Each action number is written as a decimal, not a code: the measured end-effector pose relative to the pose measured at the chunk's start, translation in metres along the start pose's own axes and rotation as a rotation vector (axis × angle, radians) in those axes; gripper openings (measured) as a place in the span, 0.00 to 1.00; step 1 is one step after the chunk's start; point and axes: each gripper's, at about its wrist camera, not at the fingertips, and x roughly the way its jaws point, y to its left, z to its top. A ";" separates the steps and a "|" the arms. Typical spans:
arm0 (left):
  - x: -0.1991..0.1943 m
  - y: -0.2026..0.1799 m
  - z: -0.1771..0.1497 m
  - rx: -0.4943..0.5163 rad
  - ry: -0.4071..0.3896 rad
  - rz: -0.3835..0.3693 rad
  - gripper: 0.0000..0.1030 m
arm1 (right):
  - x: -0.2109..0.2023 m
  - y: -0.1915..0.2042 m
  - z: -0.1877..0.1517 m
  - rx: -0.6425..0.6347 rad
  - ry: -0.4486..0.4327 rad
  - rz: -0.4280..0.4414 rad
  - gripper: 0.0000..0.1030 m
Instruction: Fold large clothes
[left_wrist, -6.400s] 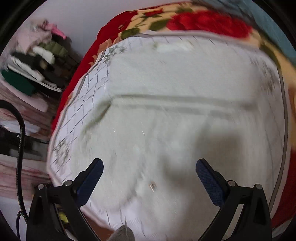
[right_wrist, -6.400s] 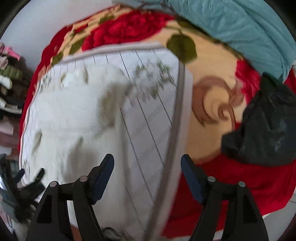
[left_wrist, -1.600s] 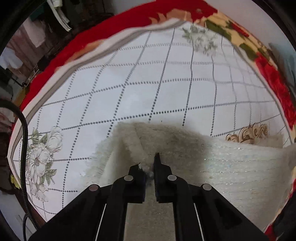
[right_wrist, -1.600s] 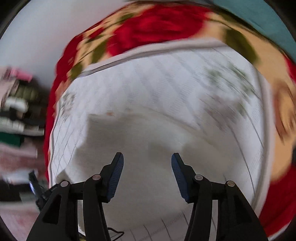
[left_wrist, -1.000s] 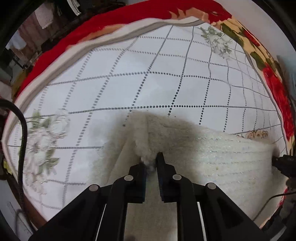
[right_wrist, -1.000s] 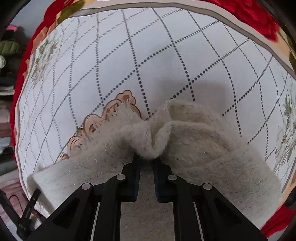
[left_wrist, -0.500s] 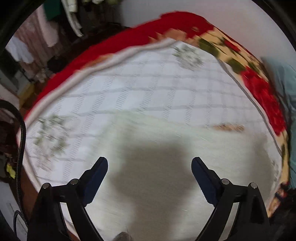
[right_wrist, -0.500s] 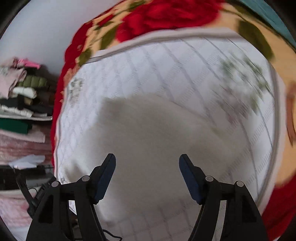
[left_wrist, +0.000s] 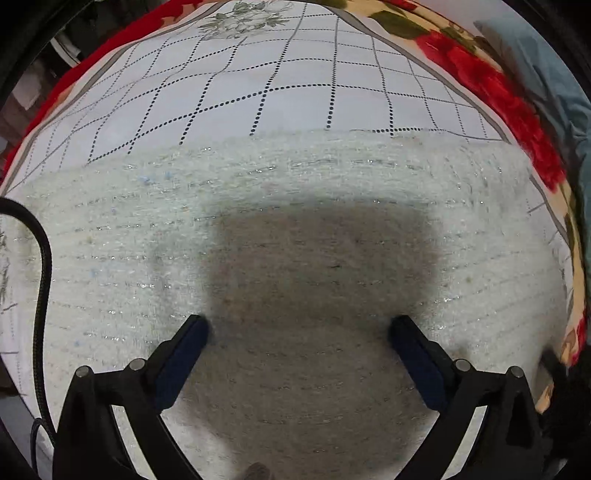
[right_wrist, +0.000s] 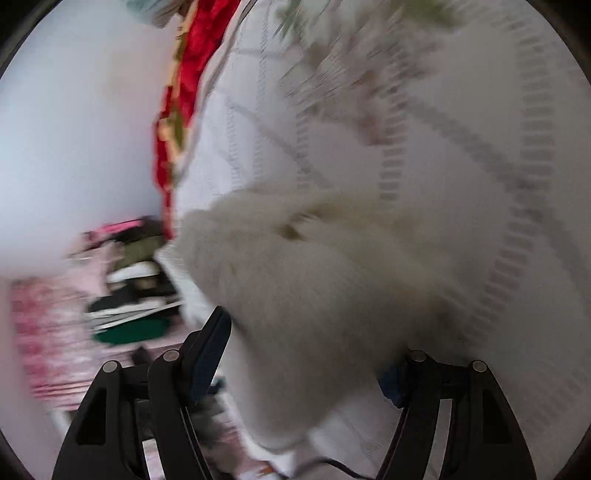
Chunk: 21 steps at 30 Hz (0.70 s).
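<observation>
Fuzzy cream sweater (left_wrist: 295, 229) lies flat on the white grid-print sheet (left_wrist: 258, 74), spread wide under and ahead of the left gripper (left_wrist: 299, 328). Left jaws stand wide apart, nothing between them, hovering just above the knit; their shadow falls on the fabric between the fingers. Far edge of the sweater runs straight across ahead of the jaws, sheet beyond it, red floral blanket (left_wrist: 491, 88) past that to the right.

Right wrist view is motion-blurred. Right gripper (right_wrist: 306, 350) has jaws apart too, with a bulky fold or end of the sweater (right_wrist: 314, 295) sitting between and ahead of them; cannot tell if either finger touches it. Stack of folded clothes (right_wrist: 129, 288) shows off to the left of those jaws.

Judgement: a fold looks laid down, next grasp not taken. To do it well: drop each gripper to an end of the near edge, pinch all layers, not just the fluffy top pile, lift both together and level, carry over to match the far edge, avoid dragging the sheet.
</observation>
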 end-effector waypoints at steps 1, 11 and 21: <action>-0.001 0.002 0.000 0.008 -0.003 -0.002 1.00 | 0.011 0.003 0.004 -0.003 0.008 0.020 0.71; -0.006 -0.016 0.000 0.056 -0.017 0.042 1.00 | 0.045 0.058 -0.003 -0.107 -0.034 -0.015 0.25; -0.006 -0.071 -0.048 0.219 0.024 -0.027 1.00 | -0.065 0.016 -0.061 -0.075 -0.137 -0.114 0.31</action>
